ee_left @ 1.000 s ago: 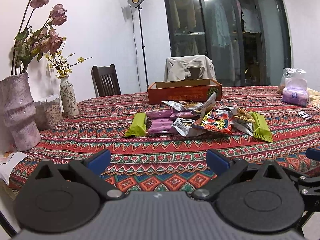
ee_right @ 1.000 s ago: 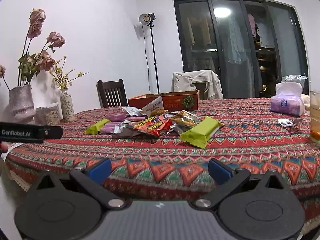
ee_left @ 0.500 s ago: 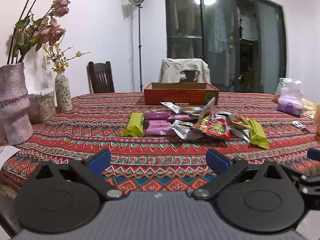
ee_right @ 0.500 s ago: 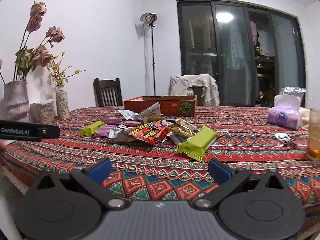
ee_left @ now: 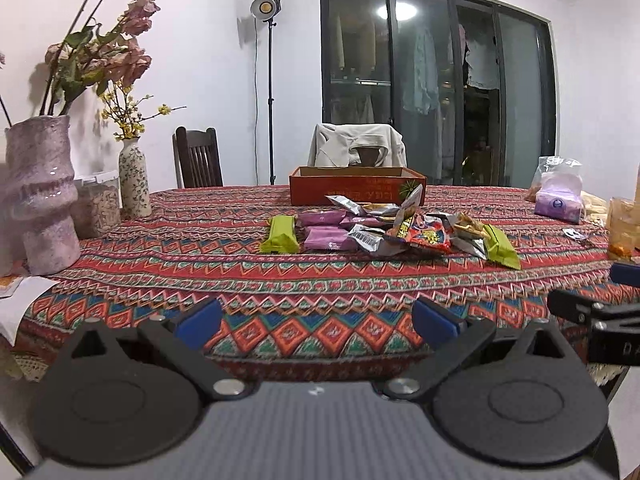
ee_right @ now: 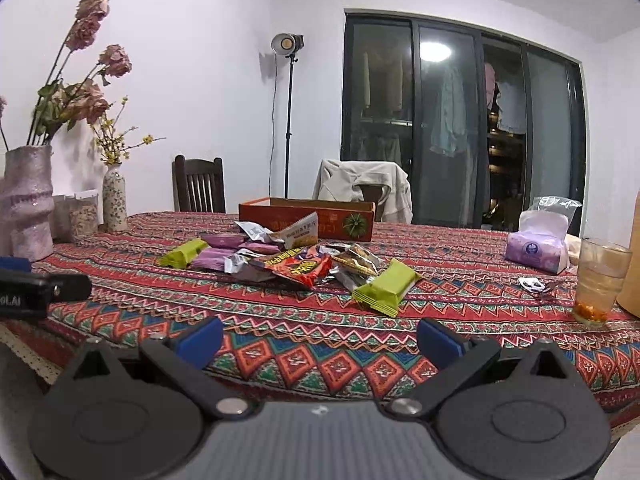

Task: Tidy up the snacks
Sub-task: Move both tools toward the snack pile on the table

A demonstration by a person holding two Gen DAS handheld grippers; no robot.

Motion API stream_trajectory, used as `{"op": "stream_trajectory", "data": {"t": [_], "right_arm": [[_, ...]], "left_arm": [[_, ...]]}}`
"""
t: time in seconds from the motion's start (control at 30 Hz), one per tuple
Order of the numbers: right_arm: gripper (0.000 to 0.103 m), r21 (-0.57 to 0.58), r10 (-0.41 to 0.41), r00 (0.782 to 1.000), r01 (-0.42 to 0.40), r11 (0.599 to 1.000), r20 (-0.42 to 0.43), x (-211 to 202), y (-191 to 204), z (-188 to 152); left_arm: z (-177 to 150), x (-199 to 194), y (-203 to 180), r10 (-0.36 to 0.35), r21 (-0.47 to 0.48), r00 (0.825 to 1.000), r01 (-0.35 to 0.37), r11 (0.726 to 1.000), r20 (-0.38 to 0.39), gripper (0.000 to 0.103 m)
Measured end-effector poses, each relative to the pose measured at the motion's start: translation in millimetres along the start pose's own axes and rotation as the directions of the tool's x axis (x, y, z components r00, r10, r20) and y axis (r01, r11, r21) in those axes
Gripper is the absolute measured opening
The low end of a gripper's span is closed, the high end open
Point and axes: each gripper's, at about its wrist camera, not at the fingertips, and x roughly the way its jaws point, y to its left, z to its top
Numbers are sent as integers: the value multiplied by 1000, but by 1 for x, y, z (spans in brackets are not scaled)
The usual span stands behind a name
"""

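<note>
A loose pile of snack packets lies mid-table: a green bar (ee_left: 279, 234) on its left, purple packets (ee_left: 329, 237), silver wrappers (ee_left: 365, 239), a red bag (ee_left: 425, 234) and a second green bar (ee_left: 501, 246) on the right. Behind the pile stands an orange cardboard box (ee_left: 357, 189), open at the top. In the right wrist view the same pile shows the red bag (ee_right: 298, 267) and the near green bar (ee_right: 387, 286). My left gripper (ee_left: 316, 322) is open near the table's front edge, holding nothing. My right gripper (ee_right: 319, 341) is open too, short of the pile.
A patterned tablecloth (ee_left: 240, 264) covers the table. Left: a pink vase (ee_left: 40, 196), a jar (ee_left: 98, 204) and a small flowered vase (ee_left: 134, 184). Right: a tissue pack (ee_right: 538, 246), a glass (ee_right: 600, 282) and a small wrapper (ee_right: 530, 284). Chairs stand behind the table.
Both views have pitched up and drawn back slightly, so the table sits lower and the front edge shows. The snacks lie as before. Both grippers stay open.
</note>
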Motion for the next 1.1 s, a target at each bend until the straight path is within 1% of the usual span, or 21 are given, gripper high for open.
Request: {"op": "stream_trajectory", "data": {"t": [0.17,0.3,0.47,0.77,0.93,1.1], "right_arm": [[103,9,24,1000,-24,1000,5,-9,11,-9],[103,-2,44,999,-44,999,5,-19,20,-14],[103,-2,45,999,-45,999,21,-23,23,-12],[103,7,25,999,-25,1000,33,-23,19,-8],[103,8,23,999,-23,1000,23,-22,18,-12],[103,11,26,999,-26,1000,26,-19,18,-12]], "left_arm": [[-10,-15,6,12,9,1000,-12,1000,-4,103],[-9,-21,7,2,19,1000,-3,1000,12,103],[-6,-23,5,-5,29,1000,4,1000,29,103],[-4,-19,3,-16,31,1000,16,999,23,103],[-7,-17,3,-14,30,1000,14,999,5,103],[-7,-18,4,-7,28,1000,7,1000,11,103]]}}
